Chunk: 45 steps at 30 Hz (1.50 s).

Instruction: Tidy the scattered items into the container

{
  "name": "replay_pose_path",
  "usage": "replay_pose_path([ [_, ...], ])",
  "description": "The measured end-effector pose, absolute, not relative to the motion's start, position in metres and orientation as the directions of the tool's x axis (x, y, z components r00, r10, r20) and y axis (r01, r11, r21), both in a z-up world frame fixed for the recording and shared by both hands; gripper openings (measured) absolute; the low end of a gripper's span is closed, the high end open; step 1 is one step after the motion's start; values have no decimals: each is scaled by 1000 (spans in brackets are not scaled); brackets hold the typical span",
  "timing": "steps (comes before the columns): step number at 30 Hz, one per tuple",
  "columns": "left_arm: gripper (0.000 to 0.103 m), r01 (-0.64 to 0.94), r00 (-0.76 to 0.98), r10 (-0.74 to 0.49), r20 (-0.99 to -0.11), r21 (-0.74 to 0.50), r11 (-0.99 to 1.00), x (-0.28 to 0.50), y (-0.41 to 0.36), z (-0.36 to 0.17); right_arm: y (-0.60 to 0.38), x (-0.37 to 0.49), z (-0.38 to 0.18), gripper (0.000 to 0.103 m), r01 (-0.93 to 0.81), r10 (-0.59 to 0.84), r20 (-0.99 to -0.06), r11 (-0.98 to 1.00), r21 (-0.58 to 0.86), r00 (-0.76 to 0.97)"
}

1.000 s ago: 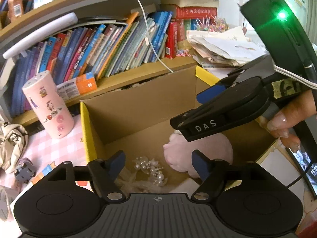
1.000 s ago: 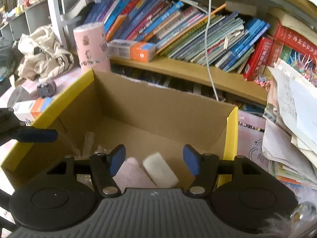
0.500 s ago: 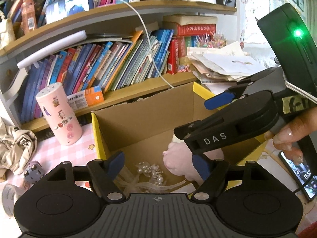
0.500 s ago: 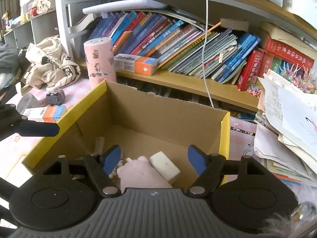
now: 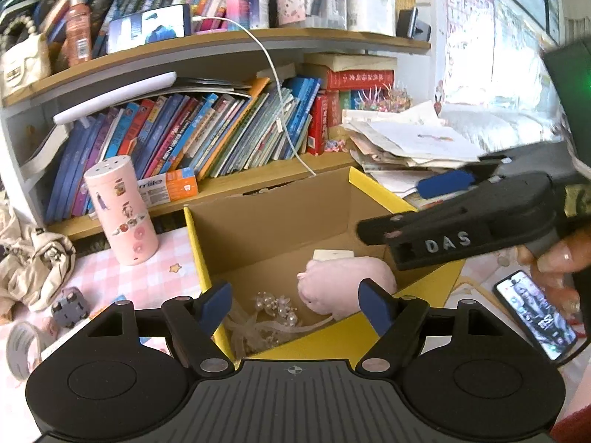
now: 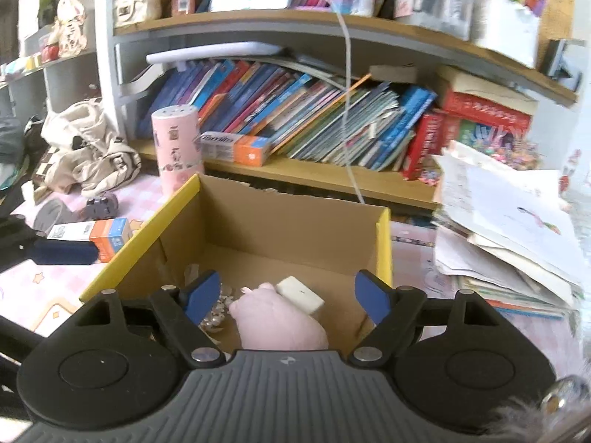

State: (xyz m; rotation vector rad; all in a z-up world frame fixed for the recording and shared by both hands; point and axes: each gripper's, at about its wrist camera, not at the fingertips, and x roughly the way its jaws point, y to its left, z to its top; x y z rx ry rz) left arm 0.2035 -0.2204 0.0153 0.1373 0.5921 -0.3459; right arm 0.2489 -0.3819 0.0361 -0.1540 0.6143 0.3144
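Three things in the box: a pink plush [image 5: 343,284], a white block [image 5: 332,254] and a pearl-and-ribbon piece [image 5: 271,308] all lay on the floor of the box [image 5: 266,229].
Box: open cardboard with yellow rims, it sat on the pink checked table [image 5: 110,280], in front of the bookshelf [image 5: 221,181].
Plush: it lay toward the near right of the box floor, touching the white block behind it.
Pearl piece: it sat at the near left of the floor, beside the plush.
Left claw [image 5: 295,306]: jaws stood wide, nothing between the blue pads; it hung above the near rim, with the pearl piece and plush showing below the gap.
Right claw [image 6: 286,295]: jaws were opening, nothing gripped; the plush and block lay down in the box under the gap, clear of both pads.
Right claw from the left camera: it [image 5: 424,217] reached over the right rim of the box, held in a hand [image 5: 554,258], above the plush and not touching it.
Still out on the table: an orange-and-white carton [image 6: 92,234] just left of the box, a small grey toy [image 6: 101,206] behind it, a tape roll [image 5: 20,347] at the far left.
Pink canister [image 5: 122,210]: upright, near the box's back left corner.
Phone [image 5: 535,313]: flat on the table right of the box, screen lit.
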Motion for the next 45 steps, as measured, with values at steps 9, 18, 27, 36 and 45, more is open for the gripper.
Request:
replay_pose_path([
  [9,83,372,776,-308,-550,6,928,180,-198,19,-375,209,35,83,-257,179,-574,965,-58,799],
  [18,83,367,766,-312,-562,-17,930,163,-164,14,-354,177,27,88,-186,118,-588,981,-55,800],
  [27,84,365,755,-318,-573,-35,930,138,-127,11,-321,142,22,95,-121,74,-587,992,-41,806],
  [36,87,370,752,-323,-574,-37,928,114,-98,11,-288,103,13,99,-84,45,-598,996,-38,800],
  [45,91,351,754,-311,-579,-46,935,92,-67,8,-257,77,9,102,-56,27,-601,998,-29,799],
])
